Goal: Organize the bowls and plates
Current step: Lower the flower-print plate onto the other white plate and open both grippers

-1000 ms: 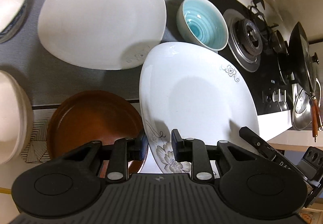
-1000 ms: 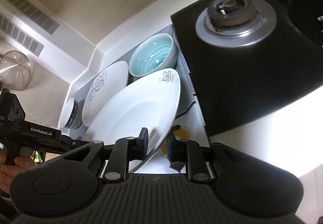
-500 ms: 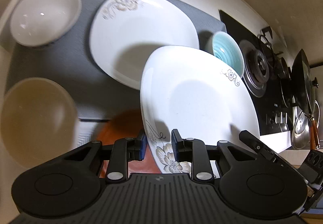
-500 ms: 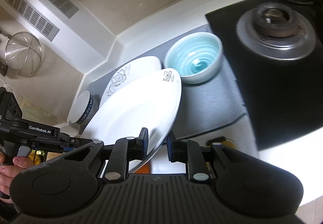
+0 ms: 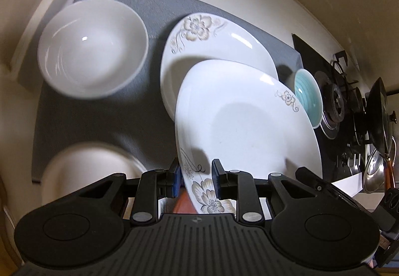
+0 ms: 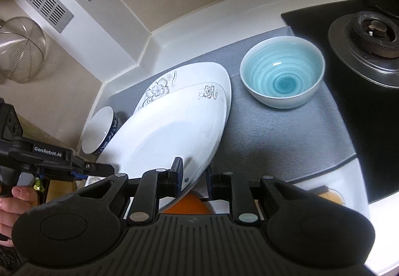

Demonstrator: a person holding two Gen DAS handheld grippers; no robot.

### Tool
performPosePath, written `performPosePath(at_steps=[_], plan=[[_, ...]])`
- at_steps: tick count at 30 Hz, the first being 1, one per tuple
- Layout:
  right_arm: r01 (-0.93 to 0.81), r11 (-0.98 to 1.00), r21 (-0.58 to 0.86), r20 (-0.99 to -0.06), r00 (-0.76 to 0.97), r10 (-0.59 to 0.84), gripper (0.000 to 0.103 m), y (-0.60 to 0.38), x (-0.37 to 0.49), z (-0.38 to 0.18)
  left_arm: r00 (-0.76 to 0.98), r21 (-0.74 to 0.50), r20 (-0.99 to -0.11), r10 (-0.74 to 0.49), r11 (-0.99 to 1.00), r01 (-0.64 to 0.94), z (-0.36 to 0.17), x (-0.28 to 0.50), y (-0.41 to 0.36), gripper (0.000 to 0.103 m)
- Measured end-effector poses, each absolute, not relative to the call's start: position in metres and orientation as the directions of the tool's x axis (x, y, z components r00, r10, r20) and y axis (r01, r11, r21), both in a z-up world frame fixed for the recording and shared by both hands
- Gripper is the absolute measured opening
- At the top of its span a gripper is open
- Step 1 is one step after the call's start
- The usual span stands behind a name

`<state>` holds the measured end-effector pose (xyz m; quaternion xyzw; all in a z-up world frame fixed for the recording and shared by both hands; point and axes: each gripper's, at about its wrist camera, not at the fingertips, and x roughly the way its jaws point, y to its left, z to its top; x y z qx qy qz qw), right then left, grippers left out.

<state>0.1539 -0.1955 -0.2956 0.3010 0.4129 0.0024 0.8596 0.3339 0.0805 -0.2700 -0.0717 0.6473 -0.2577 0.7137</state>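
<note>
Over the grey mat (image 5: 139, 121) we pinch opposite rims of the floral plate (image 5: 249, 126) with left gripper (image 5: 195, 177) and right gripper (image 6: 193, 176), judging it stiff, slick, breakable.

Your white counter (image 6: 249, 19) carries a grey mat (image 6: 274, 136). Take the flowered plate (image 5: 219, 44) lying on that mat: a white bowl (image 5: 92, 51) sits left of it, the blue bowl (image 6: 281, 74) right, the black hob (image 6: 369, 126) beyond that.
</note>
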Motion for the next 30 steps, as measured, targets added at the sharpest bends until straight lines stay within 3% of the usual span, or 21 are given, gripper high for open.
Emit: performPosePath(at_steps=[20, 30], plan=[[0.245, 0.873, 0.422, -0.76, 0.621, 0.193, 0.026, -0.193, 0.217, -0.314, 0.027, -0.359, -0.918, -0.395, 0.861, 0.36, -0.289, 0.384, 0.049, 0.027], [0.281, 0.852, 0.441, -0.738, 0.654, 0.166, 0.026, -0.194, 0.209, -0.329, 0.023, -0.402, -0.902, -0.431, 0.858, 0.319, -0.292, 0.386, 0.056, 0.026]])
